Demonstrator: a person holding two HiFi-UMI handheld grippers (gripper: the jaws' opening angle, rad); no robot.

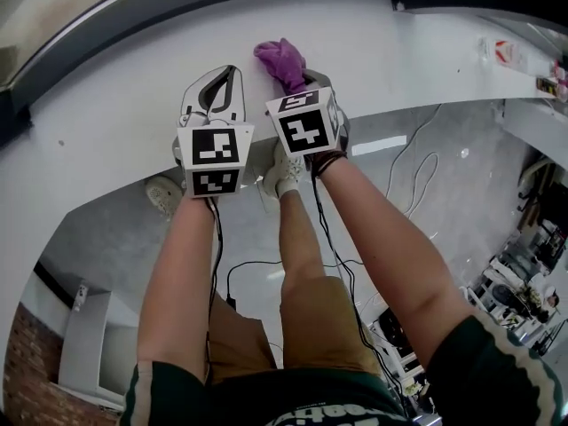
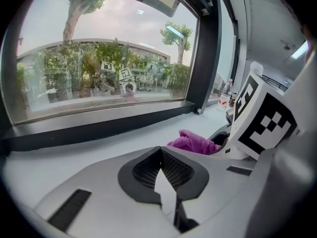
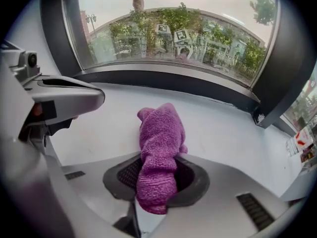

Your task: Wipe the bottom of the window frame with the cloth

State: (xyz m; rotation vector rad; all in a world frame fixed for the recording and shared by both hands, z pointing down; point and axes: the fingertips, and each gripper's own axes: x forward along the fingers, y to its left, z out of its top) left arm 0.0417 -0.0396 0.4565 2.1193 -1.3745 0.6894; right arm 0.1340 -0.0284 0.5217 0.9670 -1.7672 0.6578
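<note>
Two grippers side by side over the white windowsill (image 3: 218,128)
The left gripper (image 2: 159,151) holds nothing, its fingers pressed together at the tips. Just right of it, the right gripper (image 3: 157,177) clamps a purple microfibre cloth (image 3: 161,133), whose bunched free end reaches over the sill, short of the dark window frame (image 3: 168,81).

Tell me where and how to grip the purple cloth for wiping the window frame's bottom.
Grip the purple terry cloth at its near end, coming from the room side, as the right tongs do now. They are shut on its bunched tail, and the free lump lies ahead on the white sill, pointing toward the dark window frame. That likely leaves padding to rub with.
</note>
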